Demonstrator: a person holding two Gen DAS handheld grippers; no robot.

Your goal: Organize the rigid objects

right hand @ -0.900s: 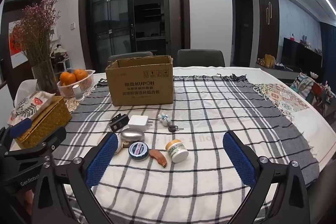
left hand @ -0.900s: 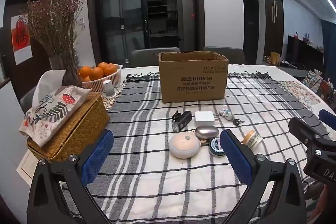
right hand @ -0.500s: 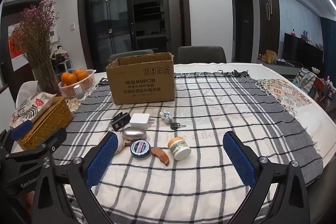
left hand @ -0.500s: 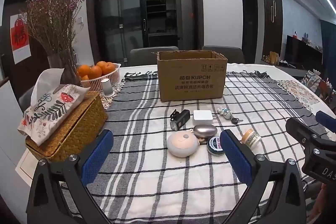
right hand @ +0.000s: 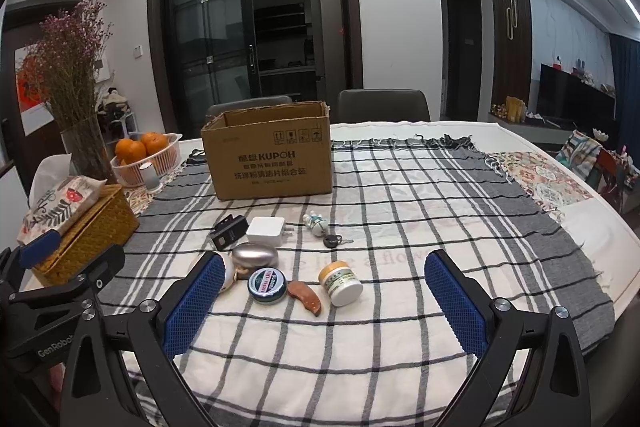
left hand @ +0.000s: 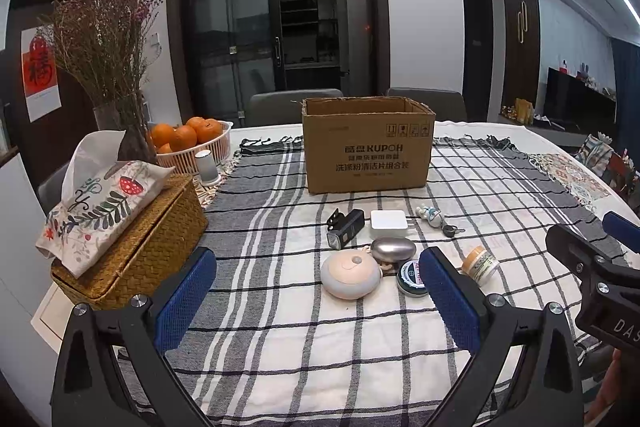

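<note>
Clutter sits in a loose group on the checked cloth of the counter [right hand: 400,339], just in front of the open cardboard box [right hand: 272,163]. The left hand-held gripper [left hand: 318,303] and right hand-held gripper [right hand: 326,301] both hover spread wide, holding nothing. From the left view the blue pad hides part of the round tin [left hand: 410,277] — the brown wooden piece [right hand: 306,297] shows only from the right. The white jar [right hand: 340,281] lies tilted; the keyring figure [right hand: 316,223] is too small to make out.
</note>
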